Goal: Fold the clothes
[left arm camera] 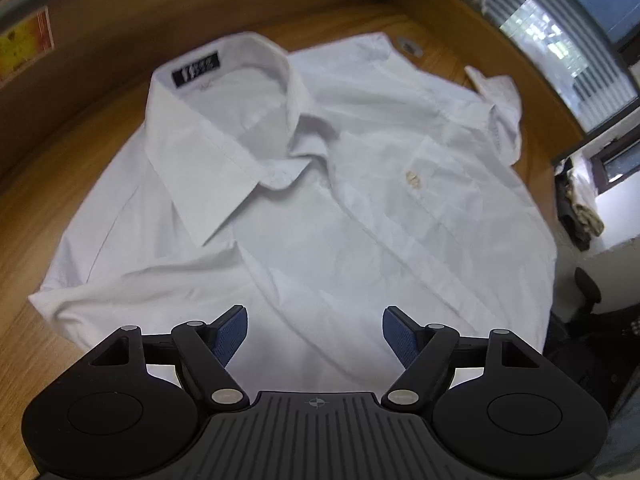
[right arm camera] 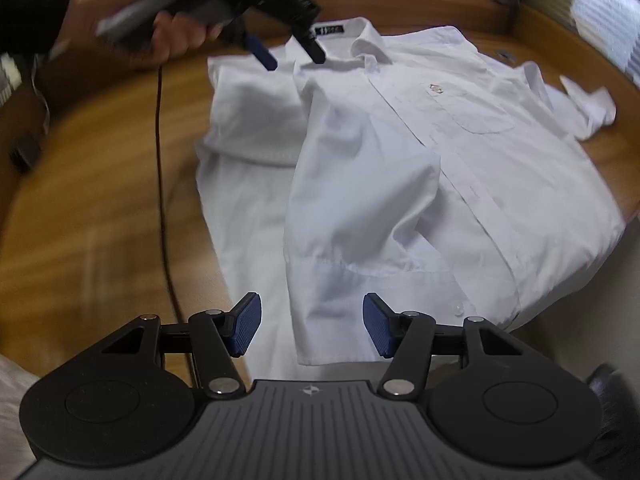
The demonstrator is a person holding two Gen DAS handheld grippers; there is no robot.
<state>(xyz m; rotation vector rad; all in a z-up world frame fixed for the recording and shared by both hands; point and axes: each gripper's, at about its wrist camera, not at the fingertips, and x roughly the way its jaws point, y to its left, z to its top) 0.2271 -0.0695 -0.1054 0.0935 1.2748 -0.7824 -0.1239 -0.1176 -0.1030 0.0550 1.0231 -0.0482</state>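
Note:
A white collared shirt [left arm camera: 320, 184] lies front up on a wooden table [left arm camera: 48, 216], with a dark label inside the collar [left arm camera: 197, 68]. In the right wrist view the same shirt [right arm camera: 460, 168] has one short sleeve [right arm camera: 360, 216] folded over its front. My left gripper [left arm camera: 315, 332] hovers open above the shirt near the shoulder, nothing between its blue pads. It also shows in the right wrist view as the left gripper [right arm camera: 294, 56], held by a hand [right arm camera: 160, 28] near the collar. My right gripper [right arm camera: 312, 326] stands open over the folded sleeve's hem.
A black cable [right arm camera: 160, 152] runs across the table [right arm camera: 88, 208] left of the shirt. A wooden wall [left arm camera: 160, 4] borders the table's far side. Windows with blinds [left arm camera: 560, 52] are at the right. The other sleeve [right arm camera: 588, 108] lies crumpled at the far right.

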